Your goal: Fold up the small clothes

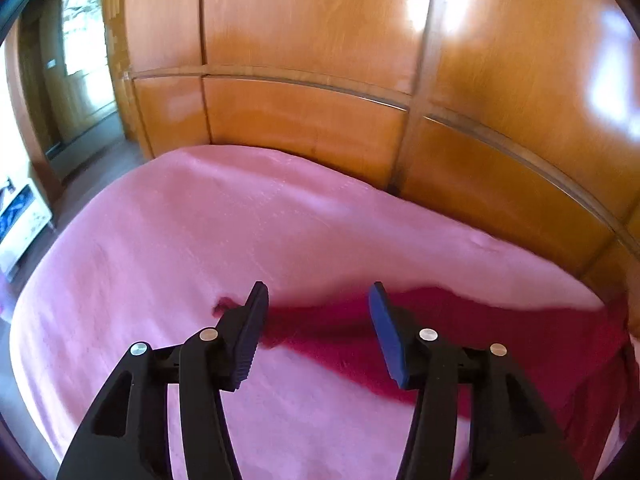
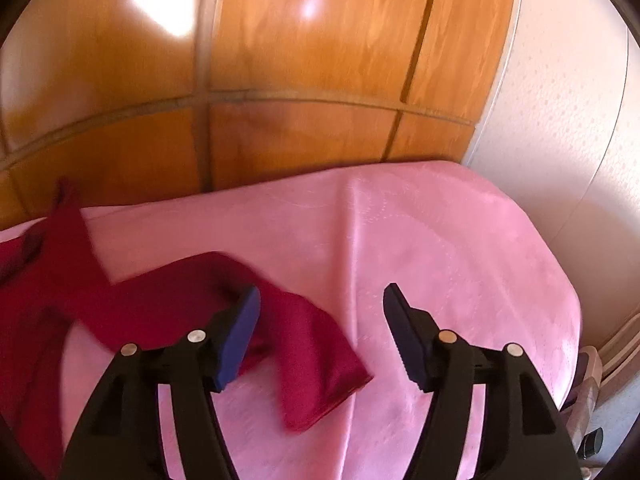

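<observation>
Dark red fabric garment lies crumpled and unfolded on a tabletop covered by a pink patterned cloth. Right wrist view: one long strip of the garment ends in a squared hem toward the near middle of the cloth, another strip runs up toward the left edge, where it lifts off the cloth against the glossy orange-brown wooden wardrobe panels behind. Right gripper, black with dark blue pads, has its jaws spread wide with nothing between them; its left finger sits over the garment's fold, contact cannot be told; its right finger is over bare pink cloth. Left wrist view: same garment spreads from the centre toward the right edge, blurred. Left gripper also has its jaws apart, nothing clamped; red fabric shows in the gap and behind both fingers, and whether the pads touch it cannot be told. Pale textured wall at the right of the right wrist view. Dark doorway with window light at the far left of the left wrist view.
</observation>
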{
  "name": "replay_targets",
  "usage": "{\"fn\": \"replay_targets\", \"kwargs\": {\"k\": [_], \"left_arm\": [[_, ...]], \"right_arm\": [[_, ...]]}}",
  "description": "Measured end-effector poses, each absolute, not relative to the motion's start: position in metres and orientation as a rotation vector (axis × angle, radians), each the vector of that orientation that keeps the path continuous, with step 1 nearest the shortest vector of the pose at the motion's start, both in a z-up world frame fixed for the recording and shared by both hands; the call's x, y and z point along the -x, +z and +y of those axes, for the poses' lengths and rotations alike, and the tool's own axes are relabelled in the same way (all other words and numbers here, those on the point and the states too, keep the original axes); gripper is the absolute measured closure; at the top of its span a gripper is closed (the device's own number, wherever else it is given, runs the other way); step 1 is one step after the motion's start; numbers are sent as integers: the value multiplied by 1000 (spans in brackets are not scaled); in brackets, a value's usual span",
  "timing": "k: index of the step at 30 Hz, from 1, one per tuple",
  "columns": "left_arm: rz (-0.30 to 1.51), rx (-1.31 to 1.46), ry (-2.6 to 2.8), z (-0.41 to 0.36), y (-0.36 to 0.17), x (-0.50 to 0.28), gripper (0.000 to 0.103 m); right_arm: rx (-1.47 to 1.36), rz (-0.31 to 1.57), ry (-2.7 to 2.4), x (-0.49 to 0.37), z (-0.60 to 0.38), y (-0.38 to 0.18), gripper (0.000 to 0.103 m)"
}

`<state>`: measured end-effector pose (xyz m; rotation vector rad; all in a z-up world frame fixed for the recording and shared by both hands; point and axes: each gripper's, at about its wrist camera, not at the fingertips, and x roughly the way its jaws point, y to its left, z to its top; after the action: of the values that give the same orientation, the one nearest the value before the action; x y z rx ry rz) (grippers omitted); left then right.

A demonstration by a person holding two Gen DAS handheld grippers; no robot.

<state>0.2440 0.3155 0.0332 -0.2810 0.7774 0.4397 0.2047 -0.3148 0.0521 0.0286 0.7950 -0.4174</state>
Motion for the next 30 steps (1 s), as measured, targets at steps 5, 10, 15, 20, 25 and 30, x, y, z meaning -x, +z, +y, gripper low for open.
{"fn": "replay_targets", "kwargs": {"k": [5,10,15,20,25,30], "left_arm": [[835,273,190,278,8,-199,52],[928,350,-50,241,-26,-152,52],[995,386,-114,220,-52,-136,52],[1021,343,-132,201,-61,-132,95],[962,330,-126,193,-41,-118,100],[912,367,-158,196,-12,-85,100]], "right_arm": [[-59,832,-141,-158,-252,50,32],[-238,1011,209,-122,-184,7,52],[-297,1102,324,-115,-139,-25,58],[-197,1124,352,-119,-115,-31,92],[-112,1031,337,-94,-126,10,96],[-128,928,258,-66,-179,59,96]]}}
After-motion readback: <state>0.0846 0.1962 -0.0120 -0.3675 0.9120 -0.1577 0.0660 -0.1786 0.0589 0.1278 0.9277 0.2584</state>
